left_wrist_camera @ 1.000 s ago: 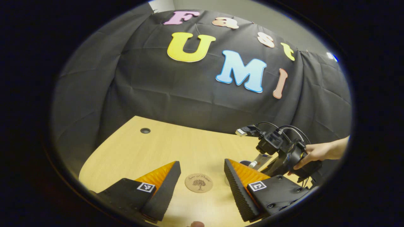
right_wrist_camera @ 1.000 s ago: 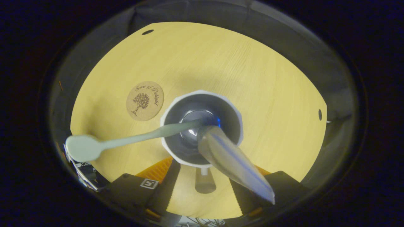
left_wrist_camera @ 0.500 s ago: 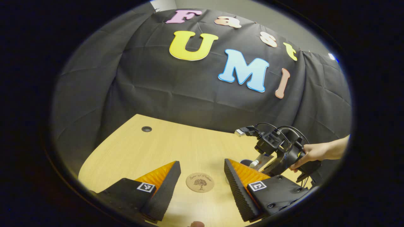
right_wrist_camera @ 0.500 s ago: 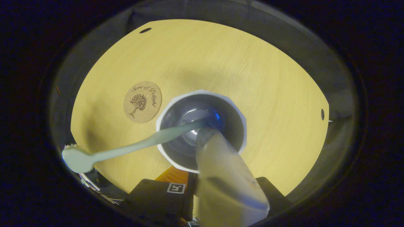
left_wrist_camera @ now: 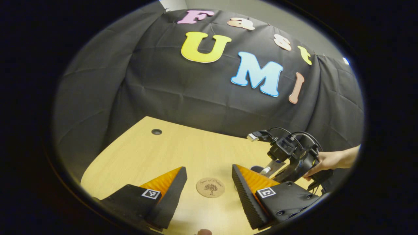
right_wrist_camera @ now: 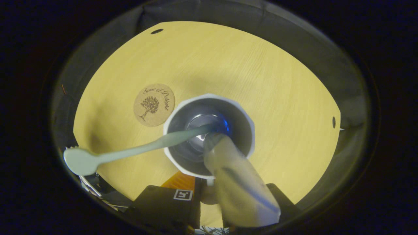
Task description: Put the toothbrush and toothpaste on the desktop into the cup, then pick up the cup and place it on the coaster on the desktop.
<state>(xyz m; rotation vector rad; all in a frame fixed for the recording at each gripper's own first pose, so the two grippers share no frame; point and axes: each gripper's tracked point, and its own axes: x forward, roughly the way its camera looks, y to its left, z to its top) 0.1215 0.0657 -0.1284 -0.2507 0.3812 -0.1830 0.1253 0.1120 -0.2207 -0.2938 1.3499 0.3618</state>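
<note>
Cup [right_wrist_camera: 209, 133] holds toothbrush [right_wrist_camera: 130, 151] and toothpaste [right_wrist_camera: 238, 182], beside coaster [right_wrist_camera: 154, 104] on surface [right_wrist_camera: 277, 81]. My right gripper [right_wrist_camera: 209, 192] jaws closed in since a second ago, seemingly on handle; left gripper [left_wrist_camera: 209, 189] jaws apart. Carry next.

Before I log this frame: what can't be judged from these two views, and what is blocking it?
- Right gripper's jaws on the cup: right gripper view, toothpaste covers them, so the grip is unclear.
- Cup base: same view looks straight down; lifted or resting is unclear.
- Toothbrush bristles: blurred.
- Cup in left gripper view: hidden behind the left gripper's finger.
</note>
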